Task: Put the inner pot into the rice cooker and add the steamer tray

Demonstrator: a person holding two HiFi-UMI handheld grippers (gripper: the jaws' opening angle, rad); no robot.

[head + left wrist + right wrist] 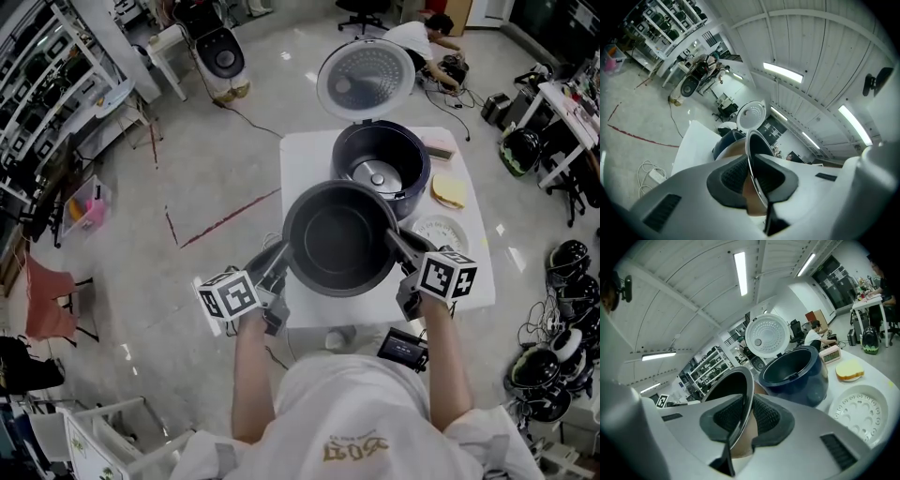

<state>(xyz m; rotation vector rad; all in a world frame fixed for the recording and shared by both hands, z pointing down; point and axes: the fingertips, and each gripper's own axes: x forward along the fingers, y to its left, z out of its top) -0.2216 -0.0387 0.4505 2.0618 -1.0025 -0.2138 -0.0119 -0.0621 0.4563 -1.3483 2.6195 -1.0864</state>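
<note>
- Black ribbed pads (732, 177) of the left gripper (752, 178) are pinching the thin rim of the inner pot (758, 150), one pad inside the wall, one outside.
- Right gripper (740, 420) is doing the same on the opposite rim, pads (766, 417) pressing the metal wall from both sides.
- In the head view the dark inner pot (339, 239) is hanging mouth up between the two grippers, left gripper (279, 258) on its left edge, right gripper (398, 246) on its right edge; it looks clear of the table top.
- The pot is sitting on the person's side of the rice cooker (419, 164), its far rim overlapping the cooker's near wall in that view.
- Dark blue cooker is standing open and empty, its round white lid (366, 80) tilting up behind it.
- White perforated steamer tray (441, 232) is lying flat on the table, just beside the right gripper and right of the pot.
- A yellow pad-like thing (449, 191) is lying beyond the tray, and a small pinkish clock (830, 354) is standing right of the cooker.
- White square table (305, 159) is carrying all of this.
- Grey glossy floor (187, 169) is running around it, with a red line (230, 218) marked left of the table.
- Shelving racks (37, 94) are lining the left side, another cooker (220, 56) is sitting on the floor at the back, and a person (417, 37) is crouching behind the table.
</note>
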